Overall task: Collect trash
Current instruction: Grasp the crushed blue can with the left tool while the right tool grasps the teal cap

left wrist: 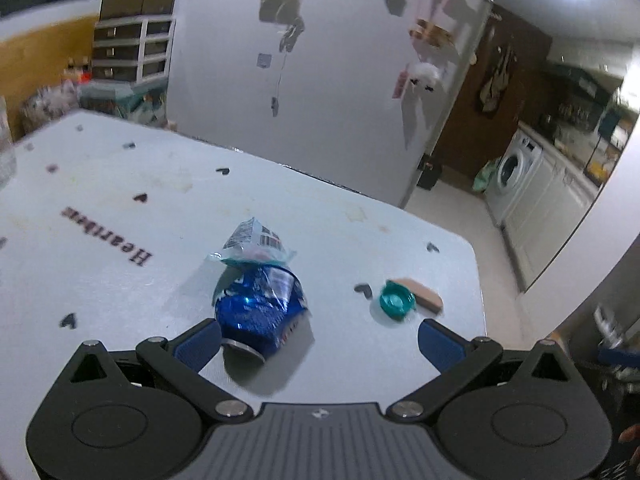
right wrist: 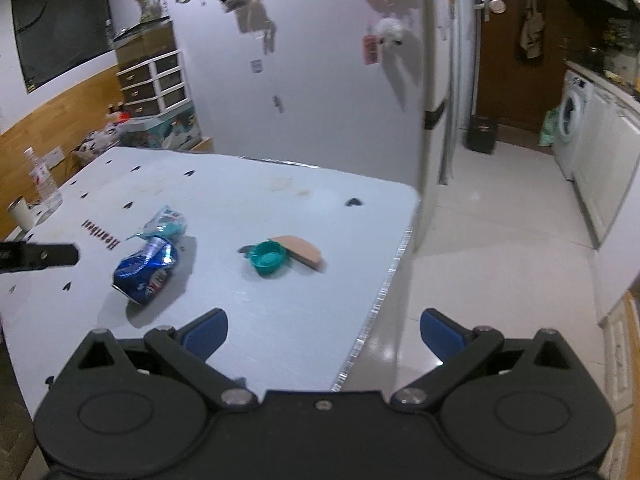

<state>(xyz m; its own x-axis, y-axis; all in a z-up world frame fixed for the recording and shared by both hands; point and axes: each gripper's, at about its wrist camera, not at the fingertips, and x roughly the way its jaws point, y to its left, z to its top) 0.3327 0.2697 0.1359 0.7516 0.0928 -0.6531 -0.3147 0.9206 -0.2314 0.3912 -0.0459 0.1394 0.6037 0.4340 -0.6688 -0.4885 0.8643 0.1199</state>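
Note:
A crushed blue can [left wrist: 258, 314] lies on the white table [left wrist: 120, 240], with a crumpled teal-and-white wrapper [left wrist: 254, 242] touching its far end. A teal bottle cap [left wrist: 396, 302] and a tan cardboard scrap [left wrist: 426, 294] lie to the right. My left gripper [left wrist: 320, 338] is open just above the table, its left finger [left wrist: 198, 344] beside the can's near end. My right gripper [right wrist: 324, 332] is open and empty, over the table's right front edge. The can [right wrist: 146, 272], wrapper [right wrist: 166, 224], cap [right wrist: 268, 258] and scrap [right wrist: 302, 250] also show in the right wrist view.
A clear bottle [right wrist: 42, 180] and a white cup [right wrist: 22, 212] stand at the table's far left. A white fridge [right wrist: 320, 80] stands behind the table. The tiled floor [right wrist: 500, 240] with a washing machine [right wrist: 572, 116] is to the right.

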